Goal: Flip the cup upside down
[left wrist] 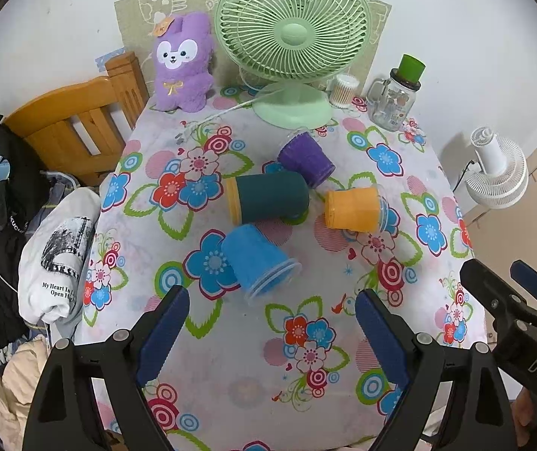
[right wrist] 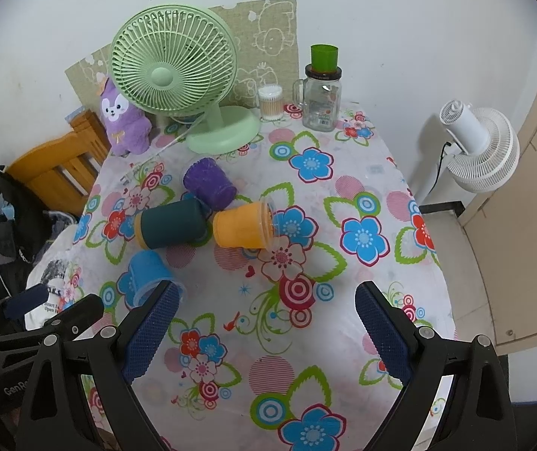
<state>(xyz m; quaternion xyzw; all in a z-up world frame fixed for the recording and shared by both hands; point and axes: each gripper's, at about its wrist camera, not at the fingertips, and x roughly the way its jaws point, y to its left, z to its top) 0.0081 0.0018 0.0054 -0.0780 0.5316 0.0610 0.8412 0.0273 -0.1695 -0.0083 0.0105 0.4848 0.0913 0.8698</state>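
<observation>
Several cups lie on their sides on the flowered tablecloth (left wrist: 253, 368): a blue cup (left wrist: 257, 263), a dark green cup (left wrist: 268, 197) with an orange rim, an orange cup (left wrist: 355, 208) and a purple cup (left wrist: 306, 158). They also show in the right wrist view: blue (right wrist: 148, 276), dark green (right wrist: 172, 225), orange (right wrist: 244, 225), purple (right wrist: 208, 182). My left gripper (left wrist: 268, 300) is open and empty, just in front of the blue cup. My right gripper (right wrist: 264, 300) is open and empty, in front of the orange cup; it also shows in the left wrist view (left wrist: 501, 282).
A green desk fan (left wrist: 291, 49), a purple plush toy (left wrist: 184, 64), a cotton swab jar (left wrist: 343, 90) and a glass mug jar (left wrist: 394, 101) with a green cup on top stand at the table's back. A wooden chair (left wrist: 76, 120) and clothes (left wrist: 12, 233) are left; a white fan (right wrist: 483, 146) right.
</observation>
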